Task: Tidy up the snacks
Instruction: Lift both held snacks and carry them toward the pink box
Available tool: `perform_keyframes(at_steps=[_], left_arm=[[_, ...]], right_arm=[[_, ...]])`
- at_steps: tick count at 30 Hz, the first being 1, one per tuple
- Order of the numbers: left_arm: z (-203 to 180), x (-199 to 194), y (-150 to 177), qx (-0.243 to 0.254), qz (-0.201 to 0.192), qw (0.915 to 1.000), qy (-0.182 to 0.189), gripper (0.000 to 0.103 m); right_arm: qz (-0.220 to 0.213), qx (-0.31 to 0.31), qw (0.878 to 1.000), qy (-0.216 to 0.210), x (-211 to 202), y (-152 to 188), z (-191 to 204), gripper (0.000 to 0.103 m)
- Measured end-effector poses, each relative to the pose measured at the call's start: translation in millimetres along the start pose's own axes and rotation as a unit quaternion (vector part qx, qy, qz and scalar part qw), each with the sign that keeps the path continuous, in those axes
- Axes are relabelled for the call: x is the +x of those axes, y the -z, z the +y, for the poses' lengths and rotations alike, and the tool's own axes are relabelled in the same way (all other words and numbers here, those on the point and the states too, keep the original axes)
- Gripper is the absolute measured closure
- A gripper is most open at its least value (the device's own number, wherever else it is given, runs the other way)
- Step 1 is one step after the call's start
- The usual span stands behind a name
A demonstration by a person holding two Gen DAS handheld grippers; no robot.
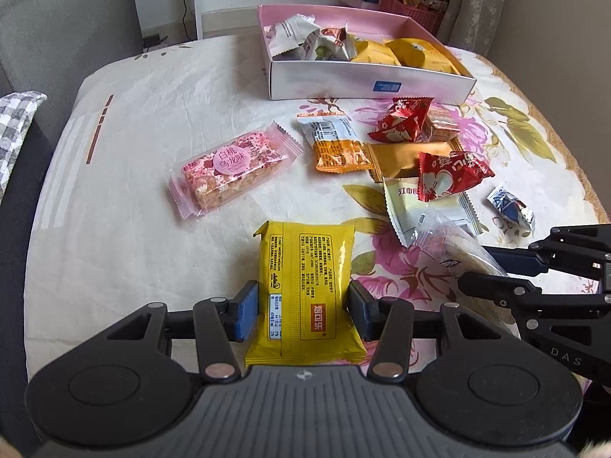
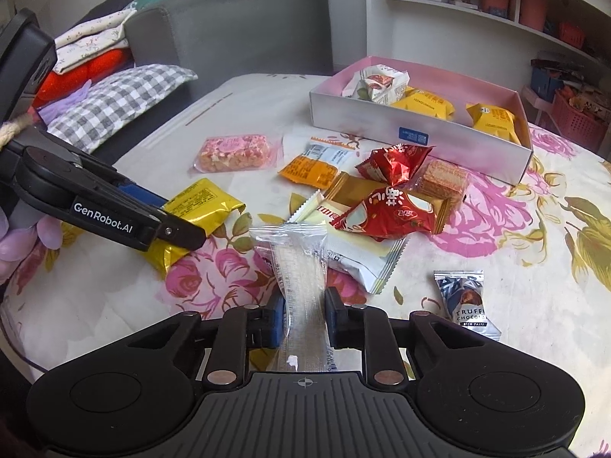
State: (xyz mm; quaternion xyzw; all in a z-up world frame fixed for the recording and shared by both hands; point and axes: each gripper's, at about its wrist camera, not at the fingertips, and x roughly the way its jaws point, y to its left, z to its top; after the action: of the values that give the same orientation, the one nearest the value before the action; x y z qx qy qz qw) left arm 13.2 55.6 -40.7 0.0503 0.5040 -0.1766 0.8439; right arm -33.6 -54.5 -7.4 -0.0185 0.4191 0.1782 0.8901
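Observation:
My left gripper (image 1: 303, 311) is shut on a yellow snack packet (image 1: 305, 286), held just above the flowered tablecloth; it also shows in the right wrist view (image 2: 198, 210). My right gripper (image 2: 304, 318) is shut on a clear wrapped snack (image 2: 301, 290), seen in the left wrist view (image 1: 454, 248) at the right. A pink-lined box (image 1: 366, 86) at the back holds several white and yellow packets; it also shows in the right wrist view (image 2: 420, 133).
Loose on the table: a pink rice bar (image 1: 233, 168), an orange packet (image 1: 336, 152), red packets (image 1: 446, 175), a cream packet (image 1: 424, 206), a wafer pack (image 2: 443, 181), a truffle chocolate (image 2: 467, 301). A grey sofa with a checked pillow (image 2: 118, 103) stands left.

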Motion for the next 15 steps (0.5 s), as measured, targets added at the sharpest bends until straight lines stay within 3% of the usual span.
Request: perform_keyframes(at_steps=[15], left_arm=[[0.3, -14.5, -9.0, -0.018, -0.035, 0.9992, 0.002, 0.057]], right_arm=[[-0.003, 0.049, 0.998, -0.039, -9.0, -19.4, -10.1, 0.086]])
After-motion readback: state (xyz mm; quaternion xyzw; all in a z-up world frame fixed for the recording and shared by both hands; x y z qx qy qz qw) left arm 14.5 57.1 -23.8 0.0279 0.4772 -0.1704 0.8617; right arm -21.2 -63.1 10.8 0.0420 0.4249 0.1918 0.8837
